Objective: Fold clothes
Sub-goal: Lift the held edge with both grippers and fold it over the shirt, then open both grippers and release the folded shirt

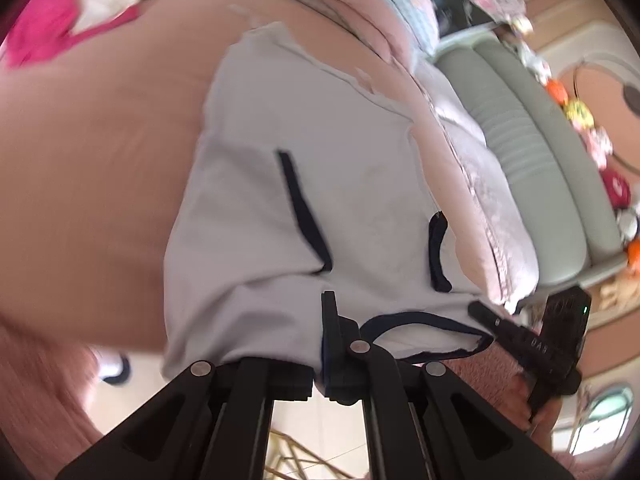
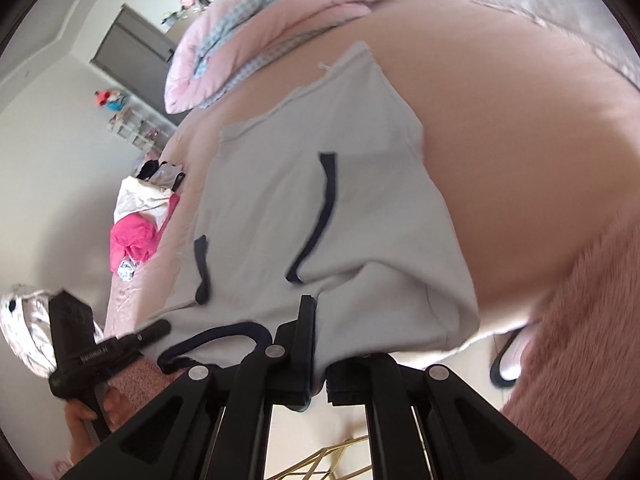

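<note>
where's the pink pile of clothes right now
The pink clothes lie at the far edge of the bed, left of the grey shorts in the right wrist view, under a white garment.

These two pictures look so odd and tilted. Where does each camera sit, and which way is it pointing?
Left wrist view: sits on the left gripper, looking down along its fingers at the grey shorts on the bed; the right gripper shows too.
Right wrist view: sits on the right gripper, facing the same shorts; the left gripper and a hand appear at lower left.
Shared: the shorts, the bed, the pink clothes.
</note>
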Demonstrator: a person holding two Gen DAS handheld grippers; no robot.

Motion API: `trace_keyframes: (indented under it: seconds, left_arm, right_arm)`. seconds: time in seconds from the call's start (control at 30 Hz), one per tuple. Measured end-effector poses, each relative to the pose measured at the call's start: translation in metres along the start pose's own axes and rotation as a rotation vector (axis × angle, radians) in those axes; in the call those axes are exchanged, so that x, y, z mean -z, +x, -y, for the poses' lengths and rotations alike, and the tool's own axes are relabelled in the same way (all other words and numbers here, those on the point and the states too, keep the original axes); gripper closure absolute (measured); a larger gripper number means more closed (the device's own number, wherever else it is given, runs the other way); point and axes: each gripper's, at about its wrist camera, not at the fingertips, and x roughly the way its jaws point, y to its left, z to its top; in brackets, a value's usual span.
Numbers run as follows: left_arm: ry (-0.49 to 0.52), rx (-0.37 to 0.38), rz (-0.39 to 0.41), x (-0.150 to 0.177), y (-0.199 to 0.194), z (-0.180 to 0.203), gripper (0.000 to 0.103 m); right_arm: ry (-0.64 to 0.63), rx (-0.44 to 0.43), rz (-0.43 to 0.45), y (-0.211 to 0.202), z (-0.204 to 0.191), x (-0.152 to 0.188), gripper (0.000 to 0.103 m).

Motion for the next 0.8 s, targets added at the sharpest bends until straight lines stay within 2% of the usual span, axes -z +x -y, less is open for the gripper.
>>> trace_keyframes:
  seconds: [0.13,0.3,0.37,0.43,0.53,0.57,0.6,0.63,0.67,0.7,0.73,0.8]
  left_arm:
    - [0.017,0.031,-0.023,-0.052,0.004,0.008,0.102]
    - [0.058,-0.006,-0.027,-0.115,0.035,0.013,0.101]
    - [0.068,-0.067,-0.034,-0.137,0.056,0.01,0.101]
    - [0.042,-0.091,-0.032,-0.157,0.077,0.0,0.101]
    - [-0.032,-0.033,-0.049,-0.183,0.096,-0.016,0.097]
    - [-0.056,-0.008,-0.052,-0.191,0.1,-0.021,0.095]
    - [-0.078,0.036,-0.042,-0.199,0.098,-0.025,0.086]
    - [-0.091,0.063,-0.025,-0.206,0.094,-0.025,0.069]
    - [-0.101,0.085,0.001,-0.21,0.087,-0.028,0.056]
    - [-0.111,0.094,0.034,-0.212,0.077,-0.031,0.032]
    - [-0.12,0.093,0.07,-0.211,0.067,-0.034,0.027]
    - [-0.115,0.053,0.151,-0.205,0.048,-0.038,0.027]
  right_arm:
    - [-0.047,-0.022,0.018,0.009,-0.02,-0.043,0.097]
    - [-0.128,0.002,0.077,0.039,-0.042,-0.113,0.097]
    - [-0.102,0.038,0.068,0.066,-0.039,-0.139,0.094]
    - [-0.058,0.07,0.031,0.095,-0.027,-0.156,0.086]
    - [0.041,0.096,-0.06,0.134,-0.007,-0.174,0.086]
    - [0.059,0.077,-0.054,0.134,-0.004,-0.179,0.085]
    - [0.077,0.057,-0.048,0.134,-0.001,-0.183,0.084]
    - [0.091,0.024,-0.016,0.127,0.002,-0.189,0.081]
    - [0.107,-0.016,0.02,0.119,0.004,-0.194,0.073]
    - [0.125,-0.051,0.04,0.112,0.006,-0.2,0.06]
    - [0.143,-0.085,0.059,0.105,0.009,-0.205,0.053]
    - [0.133,-0.115,0.085,0.091,0.008,-0.209,0.053]
